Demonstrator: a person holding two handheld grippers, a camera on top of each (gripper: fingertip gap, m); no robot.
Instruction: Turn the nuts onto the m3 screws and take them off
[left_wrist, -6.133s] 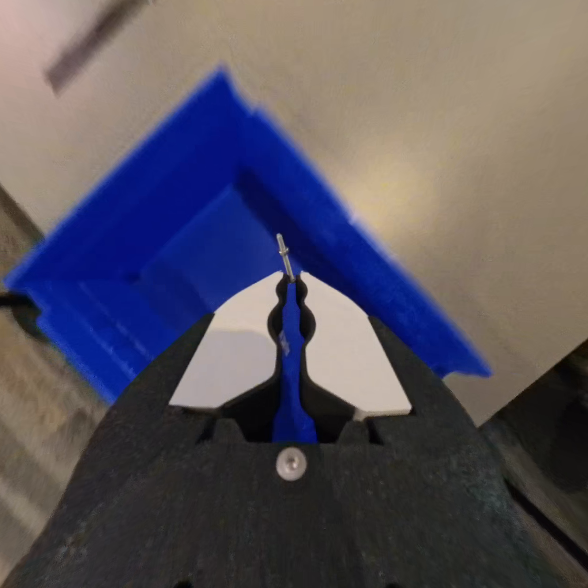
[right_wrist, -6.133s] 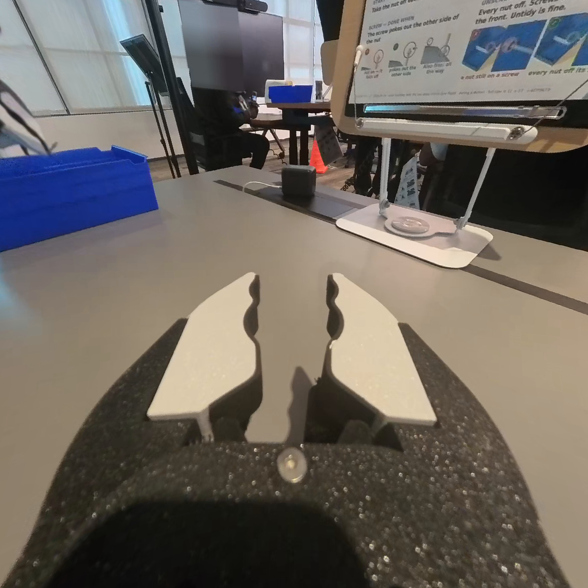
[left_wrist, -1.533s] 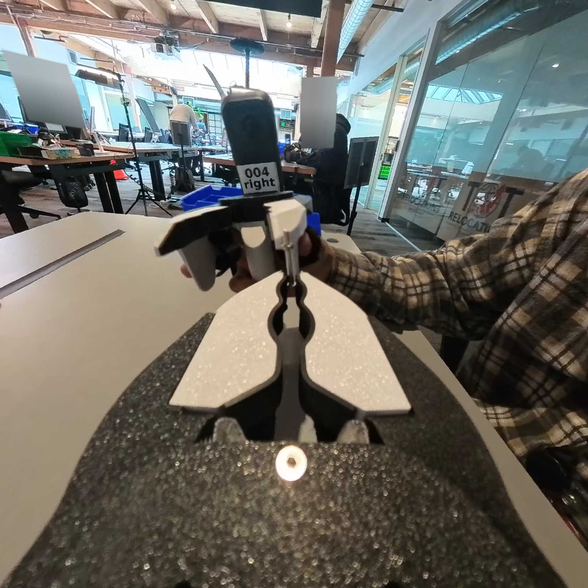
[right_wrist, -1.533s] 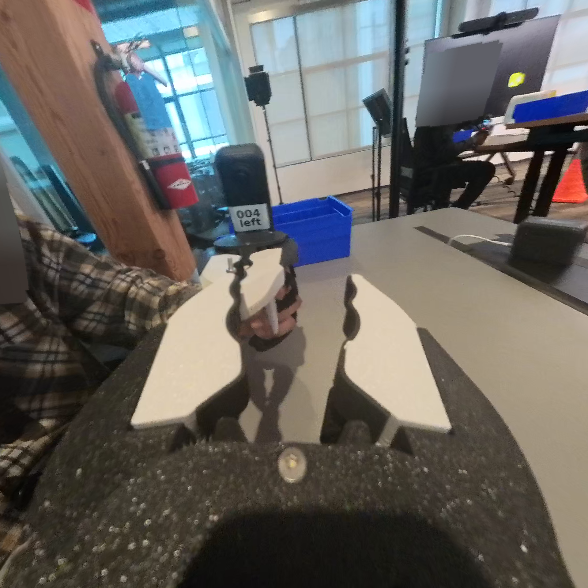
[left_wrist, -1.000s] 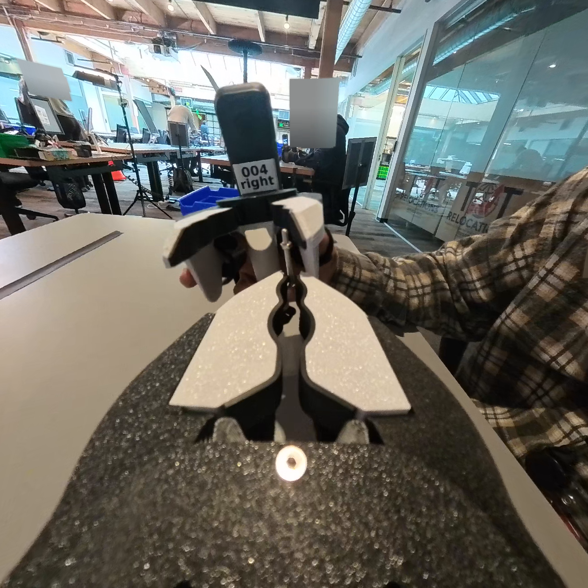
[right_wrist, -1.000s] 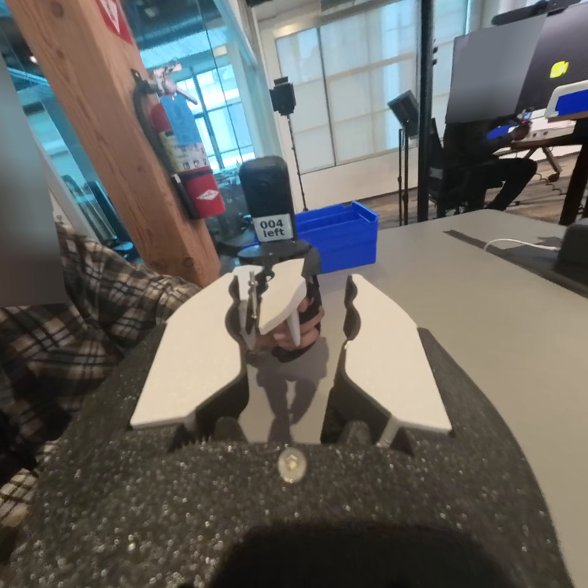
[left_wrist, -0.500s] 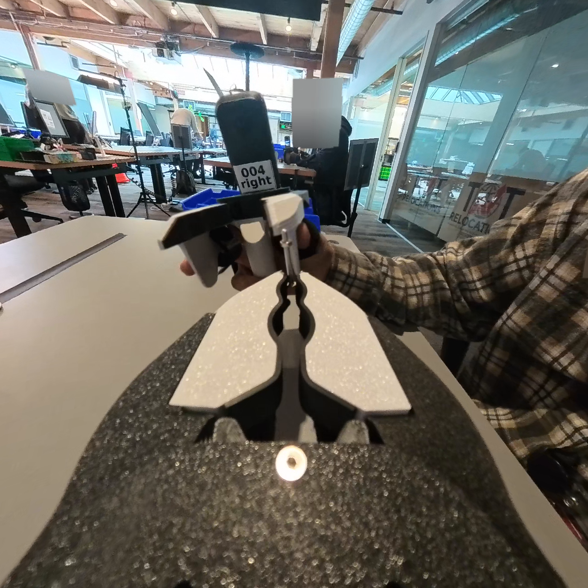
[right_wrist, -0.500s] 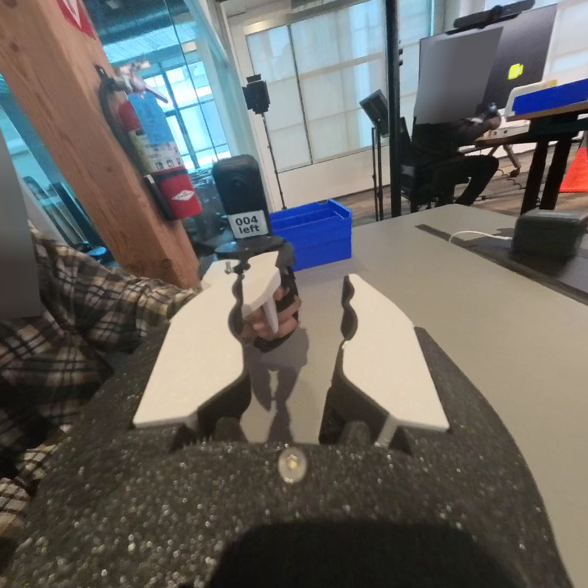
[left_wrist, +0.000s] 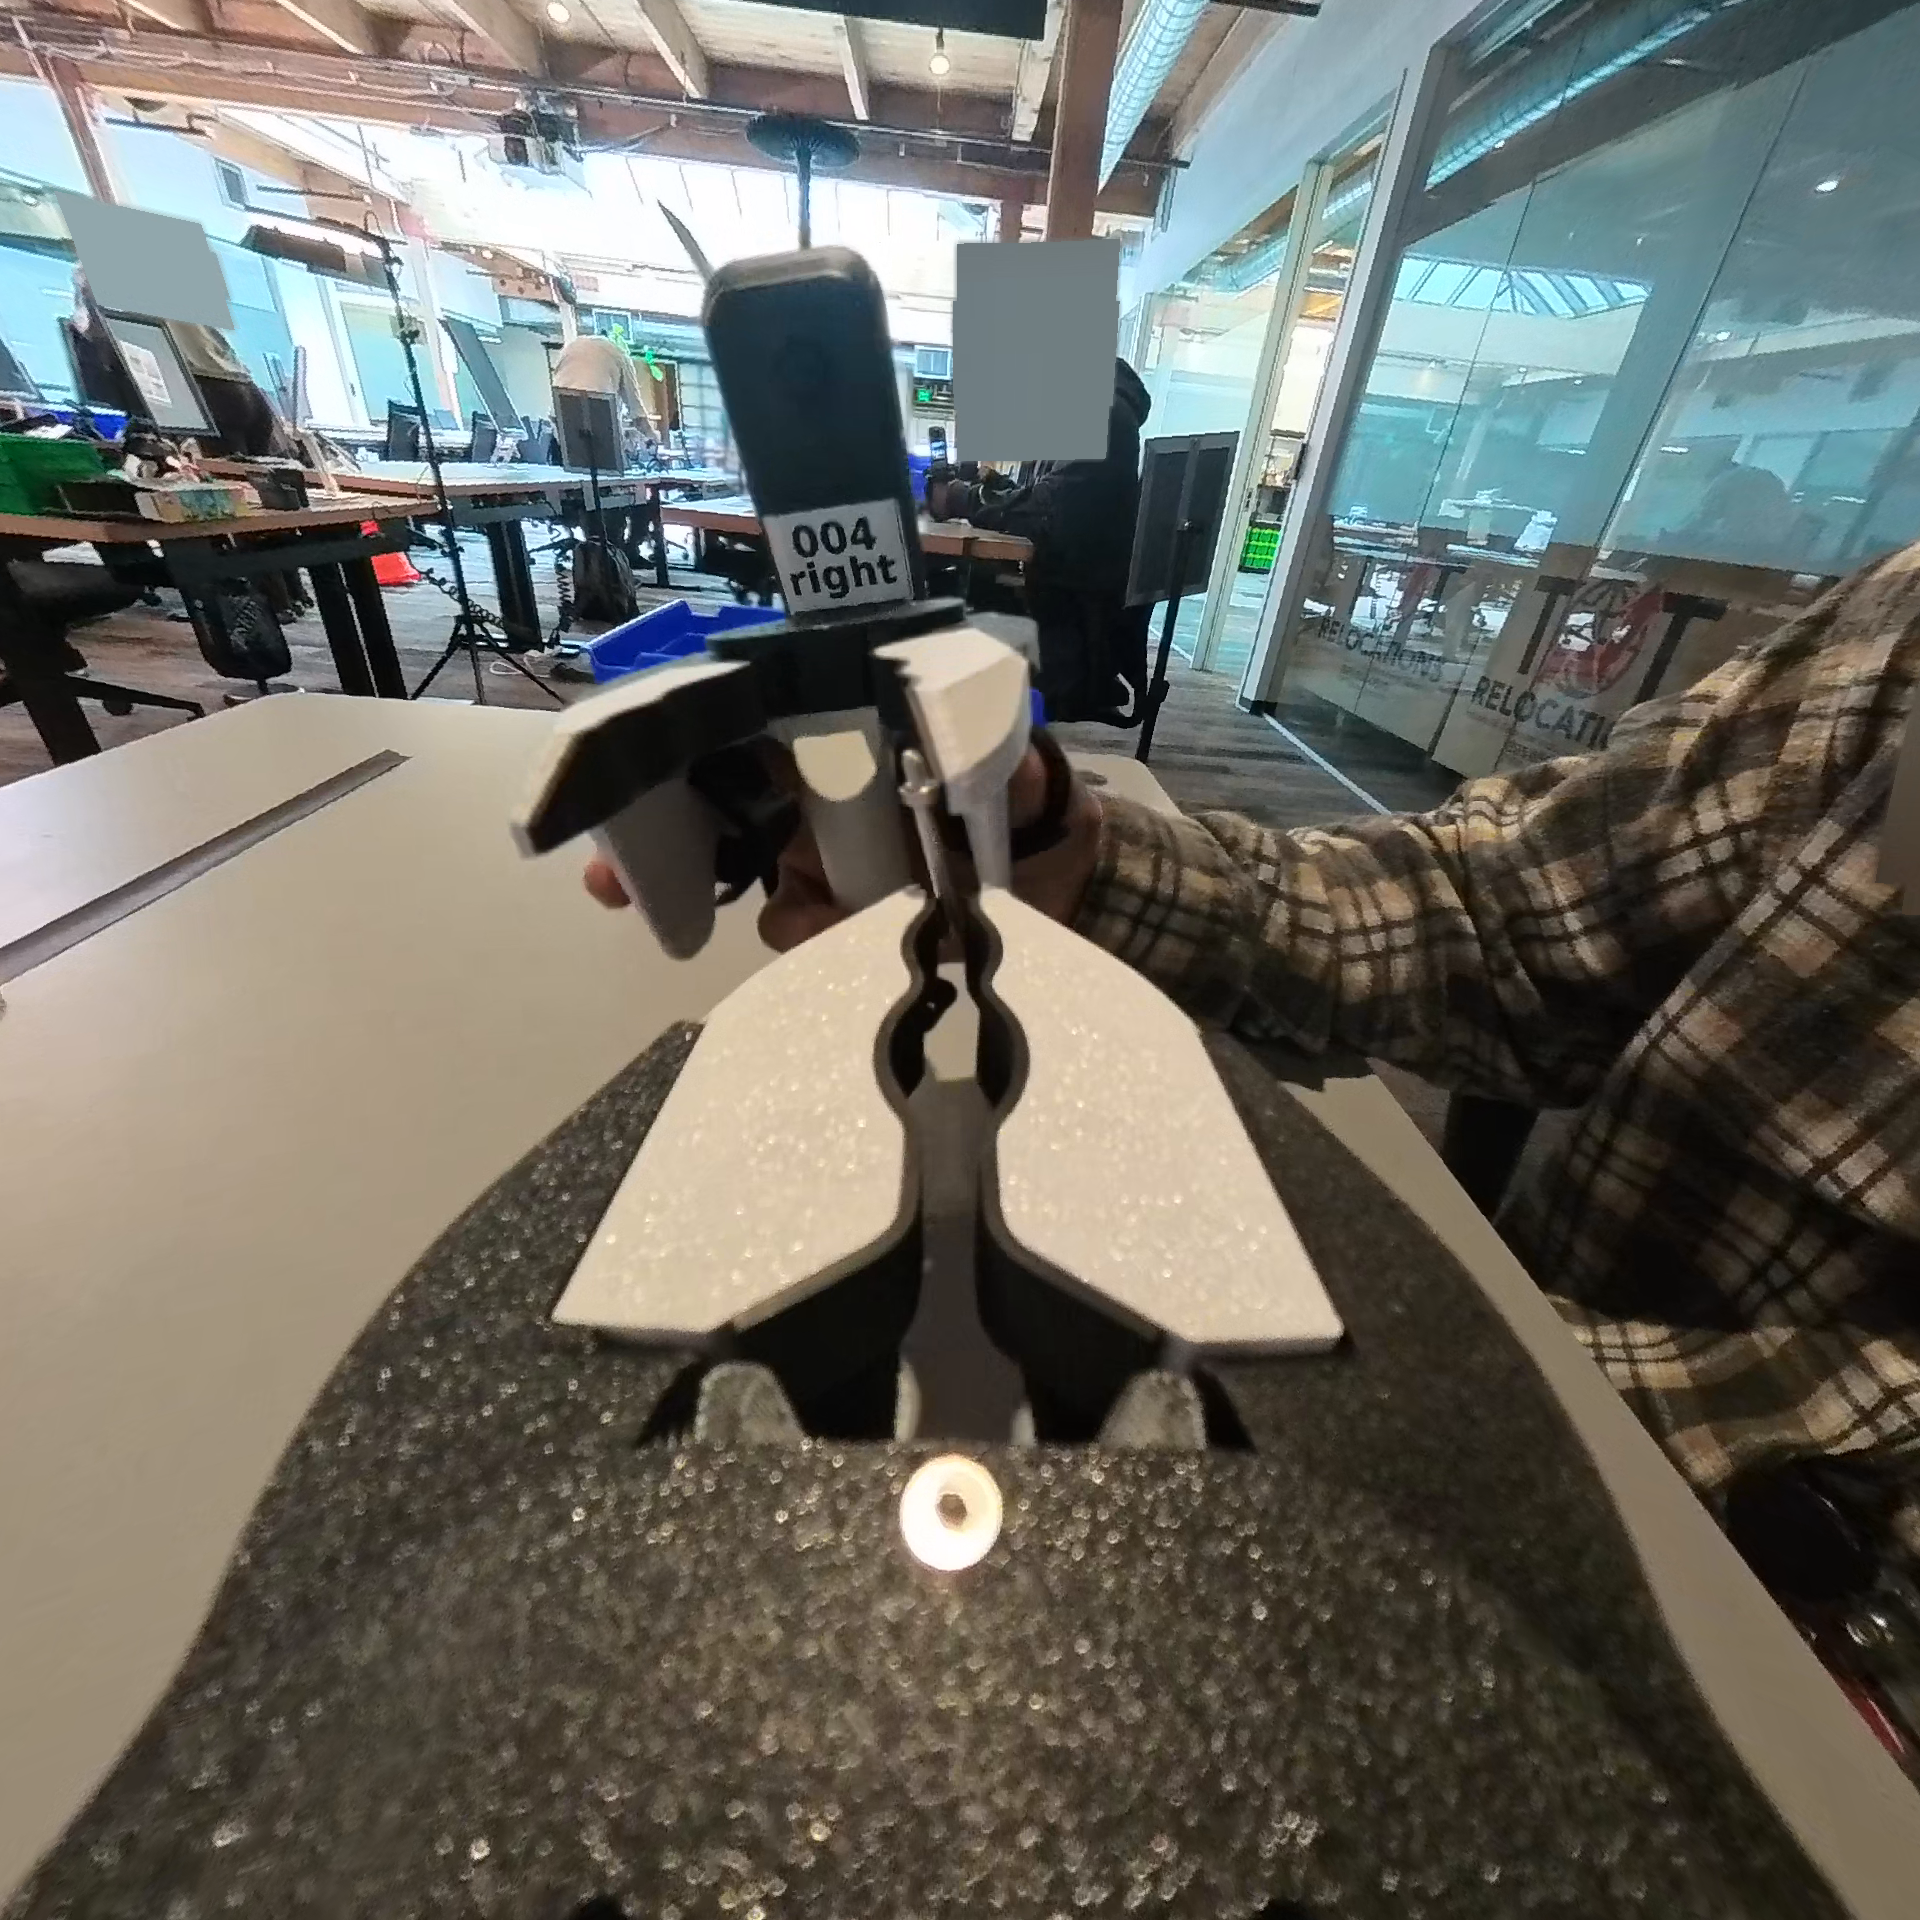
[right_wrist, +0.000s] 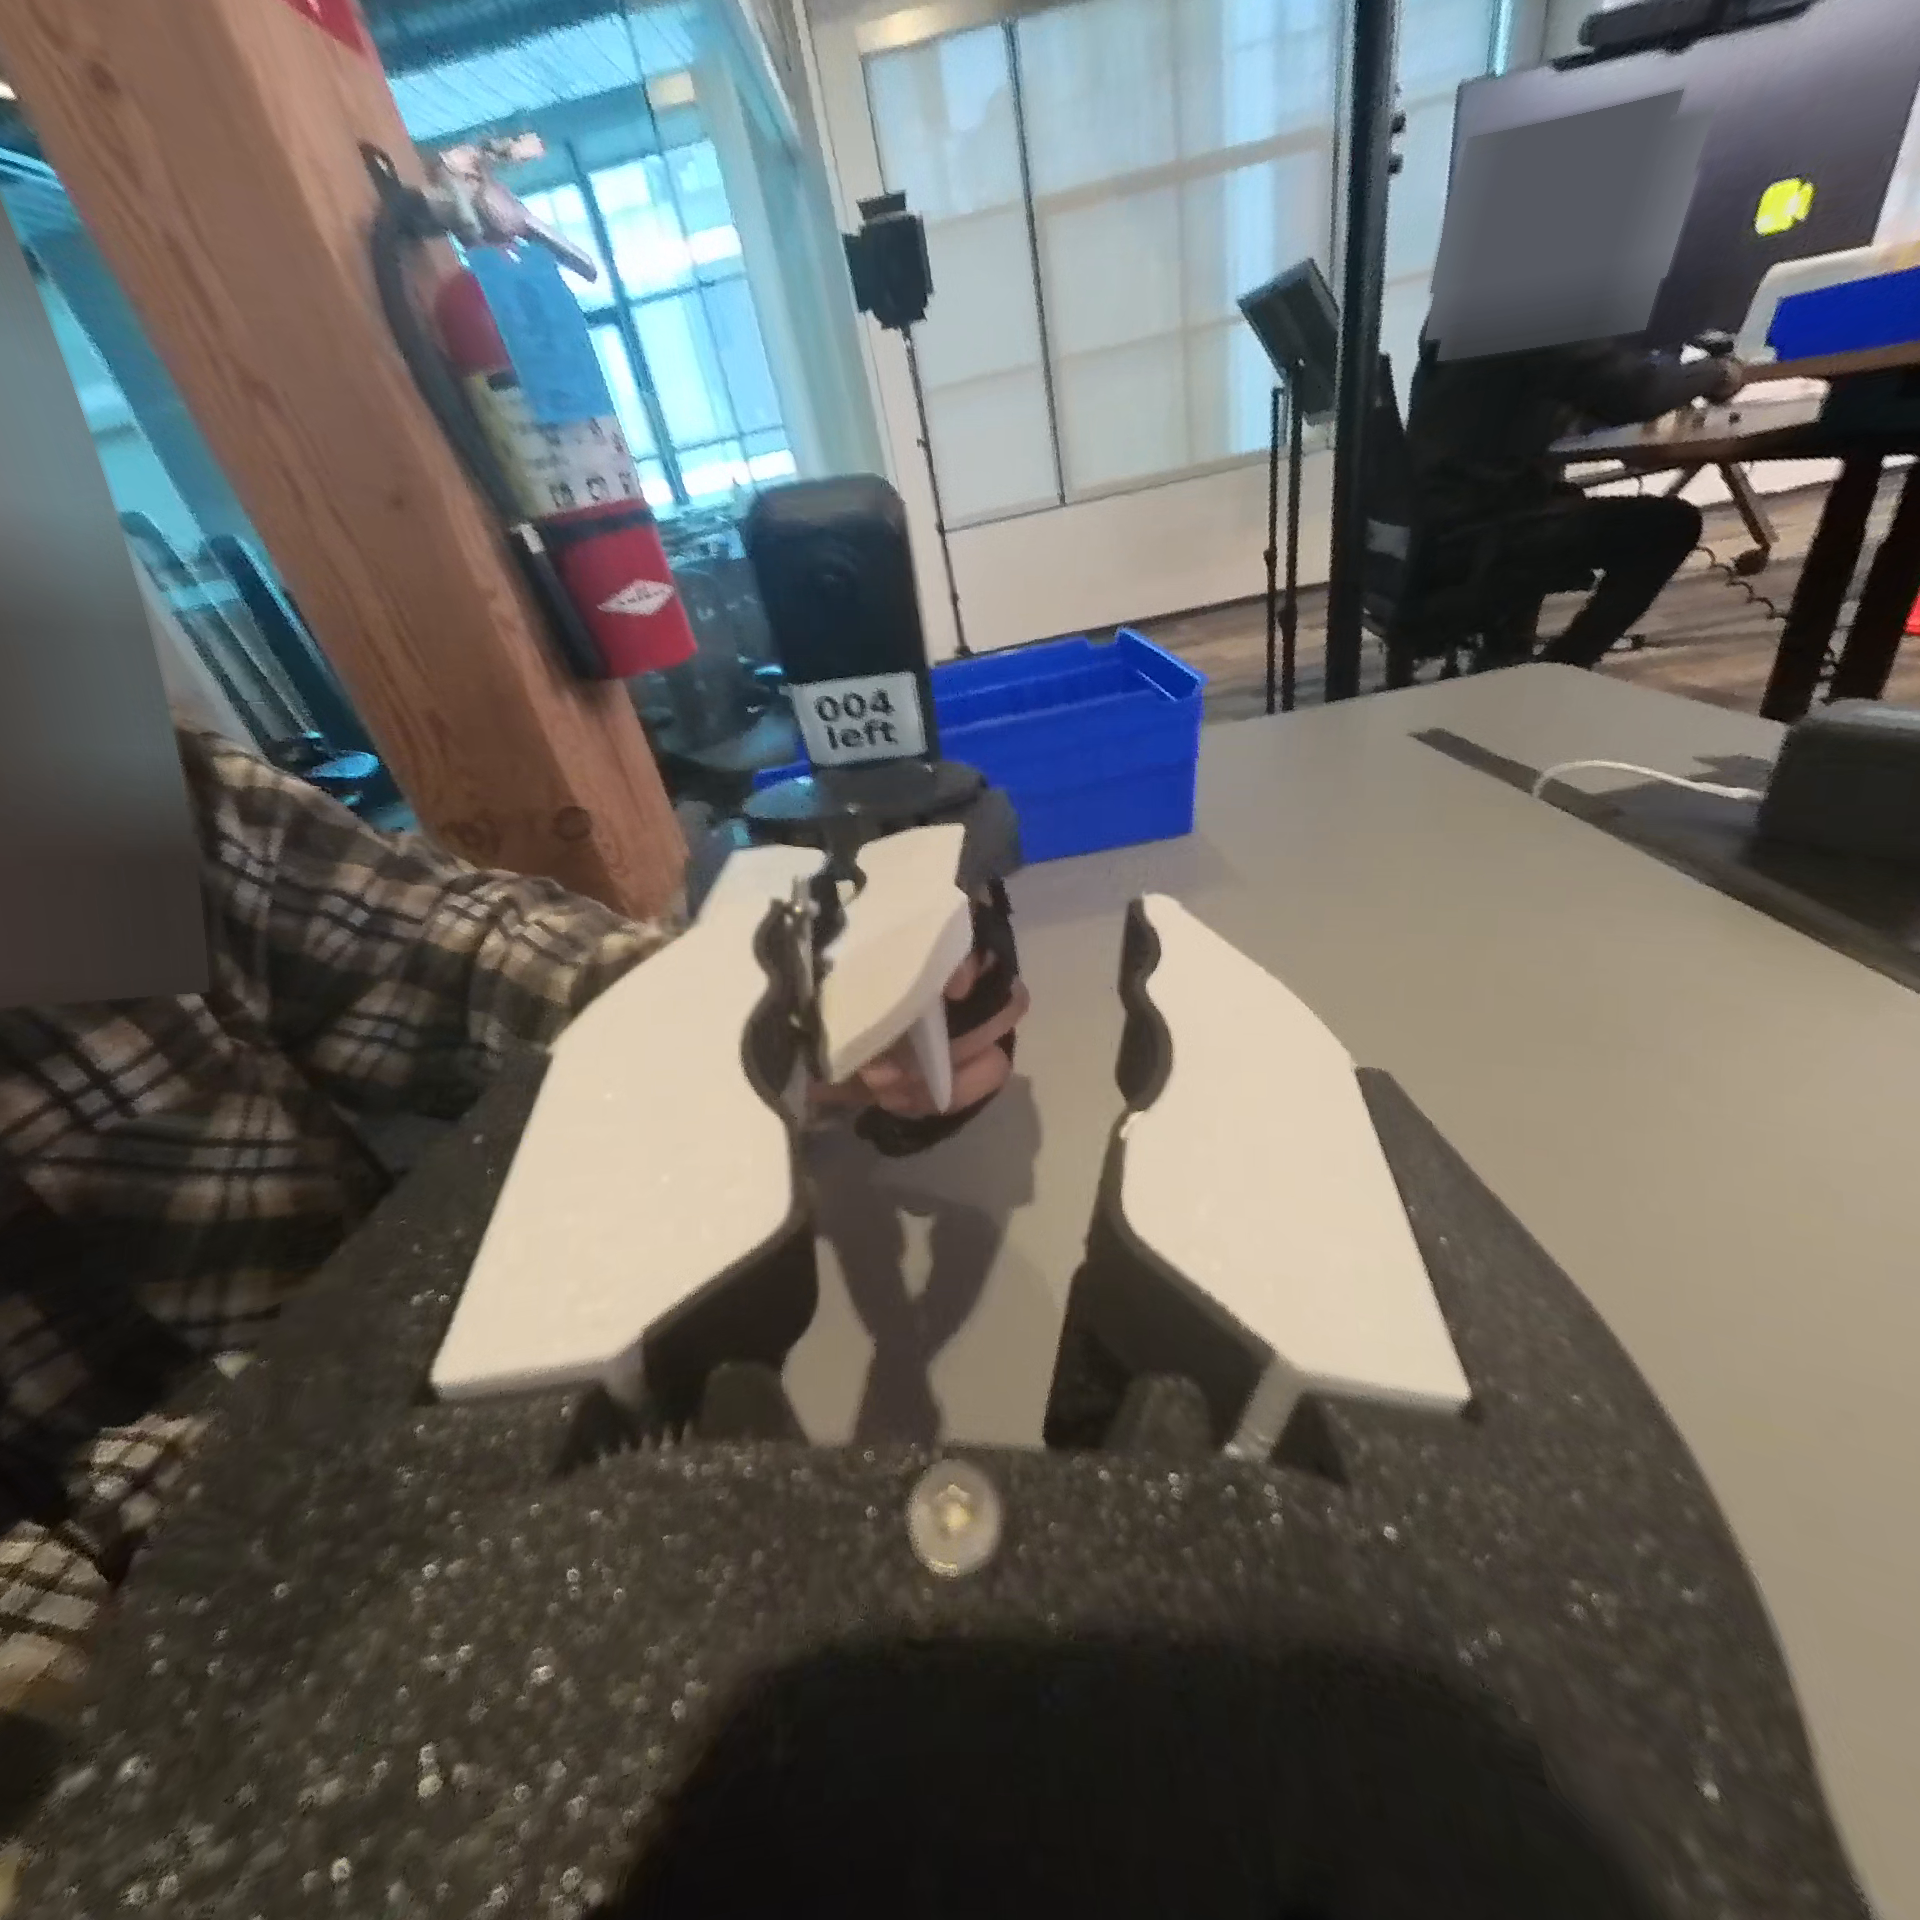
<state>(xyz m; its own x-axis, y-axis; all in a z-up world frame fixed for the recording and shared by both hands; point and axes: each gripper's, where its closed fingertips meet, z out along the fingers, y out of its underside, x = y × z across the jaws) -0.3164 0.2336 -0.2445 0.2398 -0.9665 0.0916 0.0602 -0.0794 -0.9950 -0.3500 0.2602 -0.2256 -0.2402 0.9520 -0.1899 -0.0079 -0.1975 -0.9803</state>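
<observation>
Your left gripper (left_wrist: 948, 920) has its fingers clenched on the m3 screw (left_wrist: 928, 837), which stands up out of the fingertips with its head on top, held above the grey worktop (left_wrist: 260, 1039). Just beyond it, your right gripper (right_wrist: 940, 935) faces the left one with its fingers (right_wrist: 1236, 1143) spread apart and grasping nothing; one of them sits right beside the screw's head, though you cannot tell whether it touches. Whether a nut is on the screw is too small to tell. Farther off, a blue bin (right_wrist: 1070, 727) rests near the far edge of the worktop.
</observation>
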